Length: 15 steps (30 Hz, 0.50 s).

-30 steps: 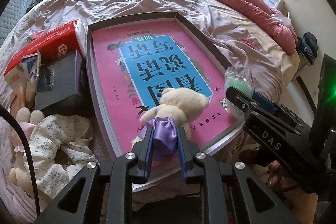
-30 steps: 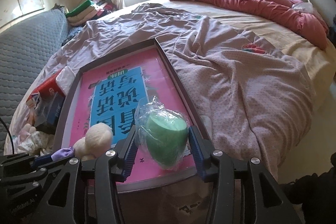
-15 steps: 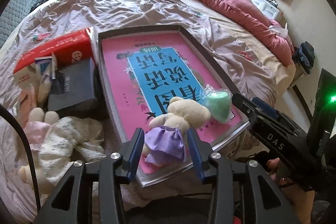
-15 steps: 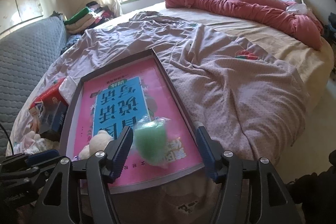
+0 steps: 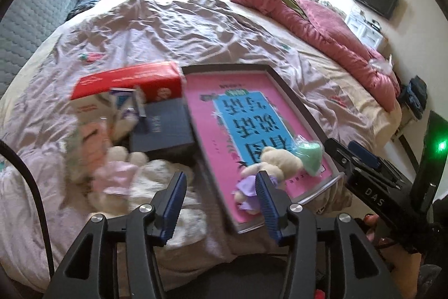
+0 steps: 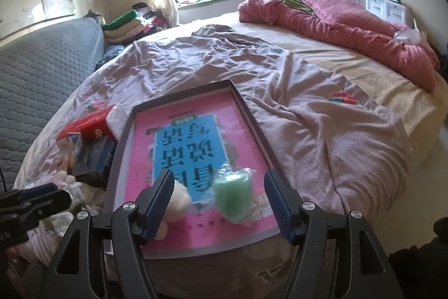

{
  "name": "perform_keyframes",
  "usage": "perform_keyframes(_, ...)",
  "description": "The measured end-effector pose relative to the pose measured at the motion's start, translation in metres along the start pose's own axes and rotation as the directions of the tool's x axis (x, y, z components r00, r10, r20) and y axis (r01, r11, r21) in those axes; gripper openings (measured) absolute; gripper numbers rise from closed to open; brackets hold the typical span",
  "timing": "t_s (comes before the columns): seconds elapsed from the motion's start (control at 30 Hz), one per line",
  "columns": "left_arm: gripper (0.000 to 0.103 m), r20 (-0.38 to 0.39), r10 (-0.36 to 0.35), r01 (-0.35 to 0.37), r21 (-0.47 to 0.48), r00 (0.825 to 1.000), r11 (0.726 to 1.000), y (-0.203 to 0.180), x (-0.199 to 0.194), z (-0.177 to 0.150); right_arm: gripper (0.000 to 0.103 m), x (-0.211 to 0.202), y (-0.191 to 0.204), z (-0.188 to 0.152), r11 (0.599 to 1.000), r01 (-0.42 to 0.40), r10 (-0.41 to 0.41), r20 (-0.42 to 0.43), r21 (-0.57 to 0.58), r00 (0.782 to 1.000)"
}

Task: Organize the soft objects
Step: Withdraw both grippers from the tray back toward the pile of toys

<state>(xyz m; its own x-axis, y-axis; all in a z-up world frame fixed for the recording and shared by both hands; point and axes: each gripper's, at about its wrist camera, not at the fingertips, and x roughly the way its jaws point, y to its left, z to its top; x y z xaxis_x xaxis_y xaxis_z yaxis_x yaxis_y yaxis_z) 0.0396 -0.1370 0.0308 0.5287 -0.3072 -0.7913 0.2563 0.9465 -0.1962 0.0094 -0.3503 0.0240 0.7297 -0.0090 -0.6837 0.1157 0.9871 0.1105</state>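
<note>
**A:** What does the left wrist view show?

**B:** The left gripper (image 5: 219, 203) hangs above the near edge of the bed (image 5: 173, 30), its jaws parting with nothing pressed between the pads. The teddy bear (image 5: 270, 166) in a purple dress lies on the pink tray (image 5: 294, 102), at the tray's near end; the gripper's right finger (image 5: 267, 201) overlaps it in the picture, but the bear sits free. Just beside the bear's head, at the tray's near right corner, lies the green soft toy (image 5: 309, 156) in clear wrap.

**A:** And left of the tray?

**B:** A red box (image 5: 128, 83), a dark box (image 5: 162, 131), and nearer the bed's edge a blurred heap of plush toys (image 5: 117, 173) on a floral cloth (image 5: 168, 187). The right gripper (image 5: 364, 167) enters from the right edge.

**A:** The right wrist view?

**B:** The right gripper (image 6: 219, 201) is widening too, pads clear of everything. The green soft toy (image 6: 233, 195) lies on the tray (image 6: 246, 114) near its near edge, seen between the fingers without touching either. The bear (image 6: 176, 198) shows partly behind the left finger (image 6: 158, 201). The left gripper (image 6: 36, 195) pokes in at the left edge. A red quilt (image 6: 336, 16) lies at the bed's far right corner.
</note>
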Motion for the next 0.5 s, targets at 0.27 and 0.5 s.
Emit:
perform_keyframes(0.27,0.051,0.032,0.067,-0.065,-0.068,0.997,0.996,0.047,-0.031,0.004,0.069,-0.014,0.027,0.007,0.998,-0.034,0.035,0.018,-0.051,0.999)
perform_keyframes(0.5,0.052,0.051,0.095,-0.087,-0.137,0.994,0.987,0.084,-0.050,0.003,0.070,-0.025,0.053,0.010,0.994,-0.064,0.067,0.024,-0.094,0.997)
